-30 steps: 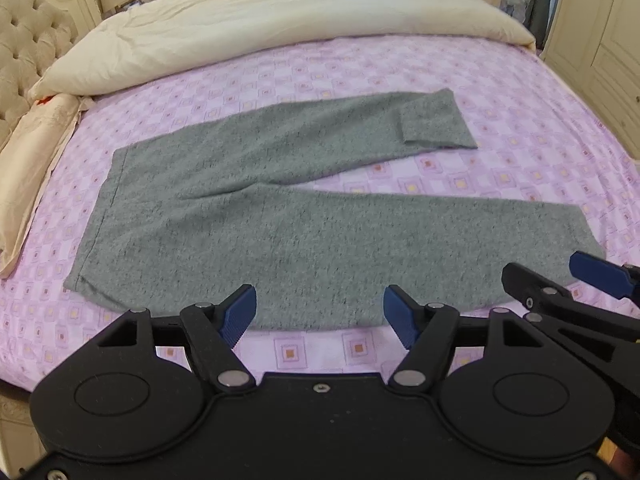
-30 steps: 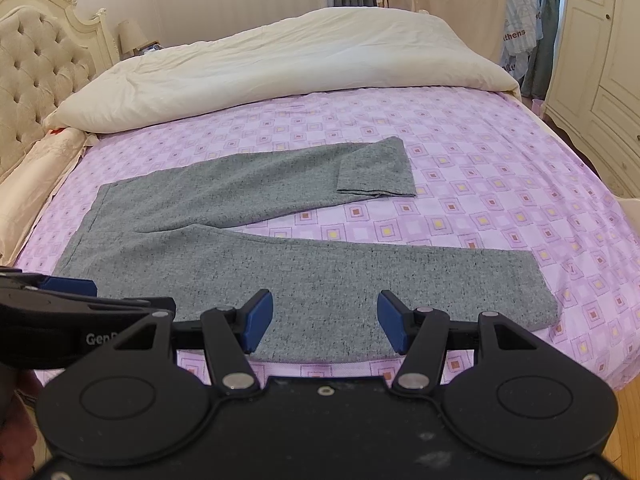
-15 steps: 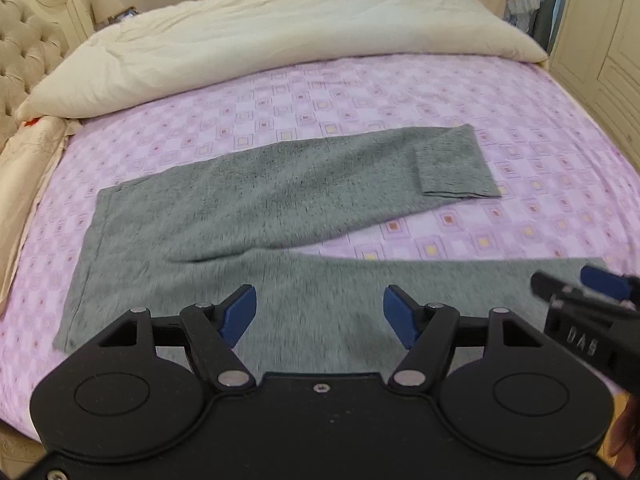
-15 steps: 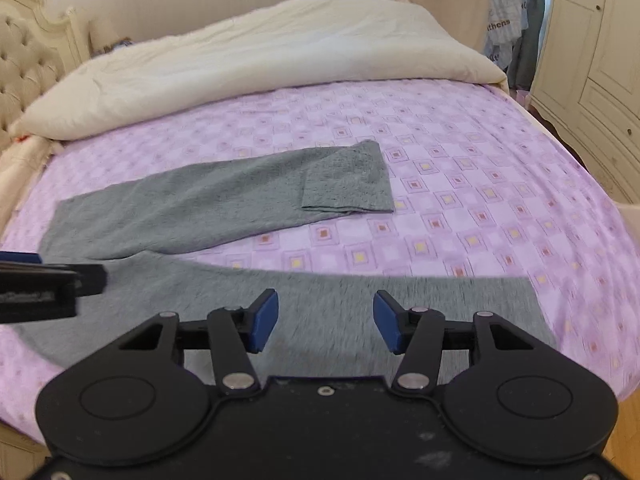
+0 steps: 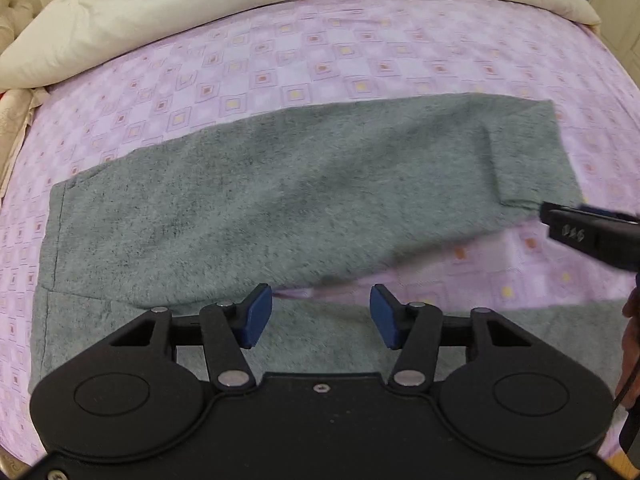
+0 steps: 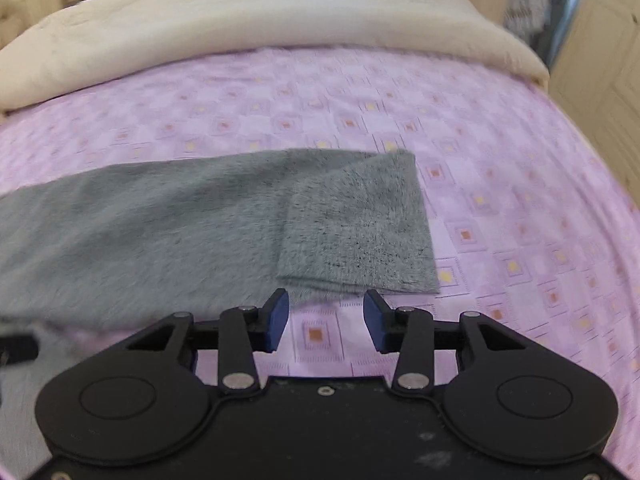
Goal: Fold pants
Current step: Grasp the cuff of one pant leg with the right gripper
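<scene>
Grey fleece pants [image 5: 280,192] lie flat on the purple patterned bed sheet [image 5: 320,60], waistband at the left. The far leg runs to the right and its end is folded back as a cuff [image 6: 356,232]. My left gripper [image 5: 320,316] is open and empty, low over the crotch area between the two legs. My right gripper [image 6: 324,320] is open and empty, just in front of the near edge of the folded cuff; it also shows at the right edge of the left wrist view [image 5: 592,236]. The near leg is mostly hidden under the grippers.
A cream duvet [image 6: 240,32] lies bunched along the far side of the bed. A cream pillow [image 5: 12,120] sits at the left edge. Cream wardrobe doors [image 6: 600,60] stand to the right of the bed.
Both grippers have moved forward over the near leg toward the far leg. The right one has come close to the folded cuff. Both stay open.
</scene>
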`<state>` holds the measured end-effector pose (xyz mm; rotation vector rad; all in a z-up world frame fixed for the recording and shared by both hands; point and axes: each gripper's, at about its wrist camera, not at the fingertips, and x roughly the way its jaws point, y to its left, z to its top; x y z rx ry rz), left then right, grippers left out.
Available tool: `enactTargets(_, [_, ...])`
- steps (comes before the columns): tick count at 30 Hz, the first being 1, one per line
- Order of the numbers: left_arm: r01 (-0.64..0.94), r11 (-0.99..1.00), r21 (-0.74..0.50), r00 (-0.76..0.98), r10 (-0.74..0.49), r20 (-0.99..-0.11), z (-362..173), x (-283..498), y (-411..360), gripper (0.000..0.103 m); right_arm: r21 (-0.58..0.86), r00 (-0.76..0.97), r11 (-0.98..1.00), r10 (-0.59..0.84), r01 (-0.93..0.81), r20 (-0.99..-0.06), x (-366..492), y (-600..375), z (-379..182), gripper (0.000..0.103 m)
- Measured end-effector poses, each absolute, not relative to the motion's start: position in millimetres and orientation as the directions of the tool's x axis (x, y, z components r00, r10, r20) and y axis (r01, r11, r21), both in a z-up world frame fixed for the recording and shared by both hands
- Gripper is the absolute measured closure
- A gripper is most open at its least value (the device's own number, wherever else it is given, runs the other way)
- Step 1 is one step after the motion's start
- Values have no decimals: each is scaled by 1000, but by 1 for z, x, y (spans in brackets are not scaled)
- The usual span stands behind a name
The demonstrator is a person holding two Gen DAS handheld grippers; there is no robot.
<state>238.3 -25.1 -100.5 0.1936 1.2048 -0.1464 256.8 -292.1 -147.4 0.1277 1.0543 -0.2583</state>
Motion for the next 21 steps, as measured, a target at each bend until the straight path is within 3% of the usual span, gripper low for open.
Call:
enactTargets(9, [105,989,102,338,61,-939,-104,246,-31,44,142,414,848,-97,510,-905,258,-368,-183,55])
enactTargets(15, [62,990,123,345,94,-934,-99,239,-61,44,238,464,855,-3,460,-886,273,-397,-188,53])
enactTargets(16, [59,990,124,349,96,-932,-98,239,-65,44,247,468,860,11,446,-884,276,-400,-190,57])
enactTargets(18, [52,991,126,359,99,-928,-95,237,-75,44,257,460,865,34,430,-887,280,-407,-193,83])
enactTargets(21, [49,990,132,369,105,-923,-92,233,-88,44,272,458,864,55,423,-887,281,-418,-190,86])
